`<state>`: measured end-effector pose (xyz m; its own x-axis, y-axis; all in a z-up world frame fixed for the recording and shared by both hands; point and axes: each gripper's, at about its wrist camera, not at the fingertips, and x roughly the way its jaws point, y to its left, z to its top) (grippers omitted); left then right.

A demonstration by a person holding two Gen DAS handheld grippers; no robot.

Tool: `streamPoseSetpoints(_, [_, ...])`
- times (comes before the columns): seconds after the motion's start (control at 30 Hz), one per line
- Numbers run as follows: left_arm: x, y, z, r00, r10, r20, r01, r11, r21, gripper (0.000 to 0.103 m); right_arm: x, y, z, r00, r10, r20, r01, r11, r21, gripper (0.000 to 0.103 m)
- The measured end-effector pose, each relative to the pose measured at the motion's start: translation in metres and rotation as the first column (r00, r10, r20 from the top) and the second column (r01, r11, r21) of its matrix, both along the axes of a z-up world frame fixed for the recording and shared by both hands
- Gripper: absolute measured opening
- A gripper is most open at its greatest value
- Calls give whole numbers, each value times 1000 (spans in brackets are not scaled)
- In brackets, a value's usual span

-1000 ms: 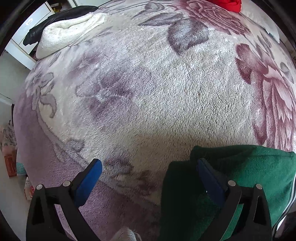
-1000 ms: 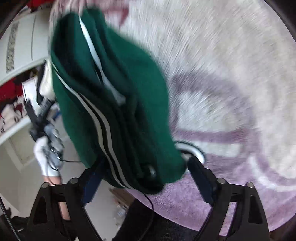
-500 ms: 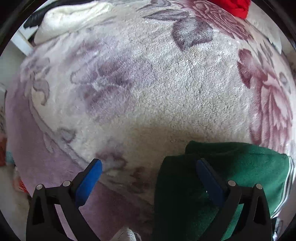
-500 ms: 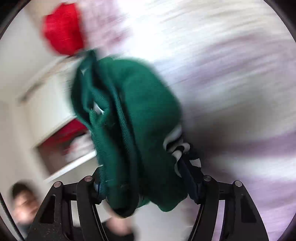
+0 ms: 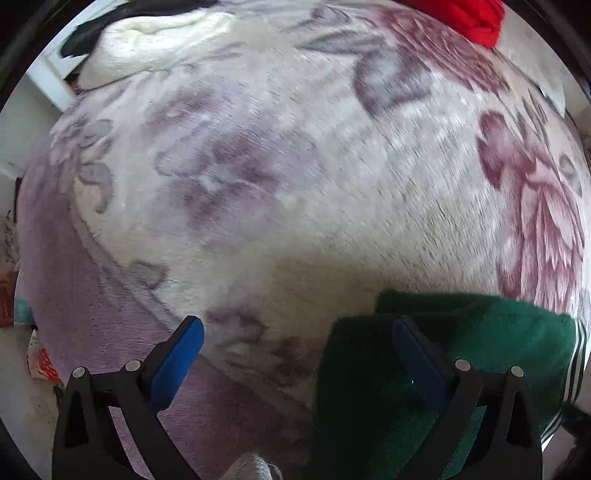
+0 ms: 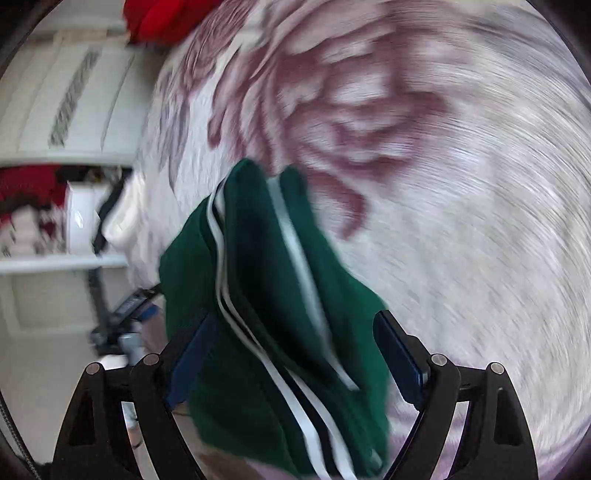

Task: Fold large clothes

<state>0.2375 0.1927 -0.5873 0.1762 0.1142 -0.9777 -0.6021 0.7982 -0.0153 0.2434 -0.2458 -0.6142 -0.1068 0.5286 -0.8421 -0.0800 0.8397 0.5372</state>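
A folded dark green garment with black and white stripes (image 6: pixel 280 332) hangs bunched between the fingers of my right gripper (image 6: pixel 291 347), which is shut on it and holds it above the bed. In the left wrist view the same green garment (image 5: pixel 461 350) shows at the lower right, over the right finger. My left gripper (image 5: pixel 295 347) is open and empty, low over the floral fleece blanket (image 5: pixel 277 184). The right wrist view is blurred by motion.
A red garment (image 5: pixel 476 18) lies at the far edge of the bed. A cream blanket with a black item (image 5: pixel 140 55) sits at the far left. White cabinets and shelves (image 6: pixel 66 110) stand beside the bed.
My right gripper has swung round with the green garment, from facing the room to facing the bed. The left gripper has drifted slightly over the blanket and stays open.
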Motion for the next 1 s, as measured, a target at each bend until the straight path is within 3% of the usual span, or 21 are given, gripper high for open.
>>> streamPoseSetpoints(0.03, [-3,5,4,1000,13,8,-13,1000,5,103,6,6,-4,999,38,7,-37,999,-27,79])
streamPoseSetpoints(0.07, [-8,11,8,999,31,16,-31,999,8,103,8,21,-6,998,65,21,-64,997,-42,42])
streamPoseSetpoints(0.13, [-17,22,14,998,53,24,-54,999,9,103,9,24,5,999,2,45,2,997,-80,24])
streamPoseSetpoints(0.2, [-31,26,20,997,67,25,-67,998,12,103,9,3,19,994,-94,52,99,989,-111,12])
streamPoseSetpoints(0.27, [-44,23,23,998,59,28,-59,998,-6,103,9,-29,13,988,-152,38,156,976,-154,10])
streamPoseSetpoints(0.33, [-53,14,22,999,37,20,-37,999,-10,103,10,-27,-1,990,-143,-5,140,974,-177,11])
streamPoseSetpoints(0.43, [-65,0,21,1000,4,4,-4,1000,-4,103,21,-12,4,1000,11,-10,-13,982,-188,18])
streamPoseSetpoints(0.5, [-77,-8,19,1000,-5,2,6,1000,-31,103,31,-8,12,995,93,-45,-99,982,-161,37])
streamPoseSetpoints(0.53, [-83,-11,16,1000,-3,-1,3,999,-53,103,35,-10,13,992,115,-58,-123,979,-161,68])
streamPoseSetpoints(0.57, [-89,-14,14,1000,4,-2,-4,997,-77,103,35,-11,14,991,125,-55,-132,980,-147,89])
streamPoseSetpoints(0.73, [-107,-33,-7,1000,25,-5,-25,976,-218,103,25,-15,-15,959,242,-146,-259,959,-115,89])
streamPoseSetpoints(0.8, [-111,-34,-12,998,56,18,-50,965,-257,103,23,-21,-41,948,239,-211,-243,970,6,91])
streamPoseSetpoints(0.87, [-115,-29,-20,993,104,58,-79,940,-333,103,29,-30,-63,947,205,-246,-191,978,80,103])
streamPoseSetpoints(1.0, [-120,-14,-31,976,171,136,-80,859,-506,103,43,-40,-92,922,231,-312,-147,951,270,103])
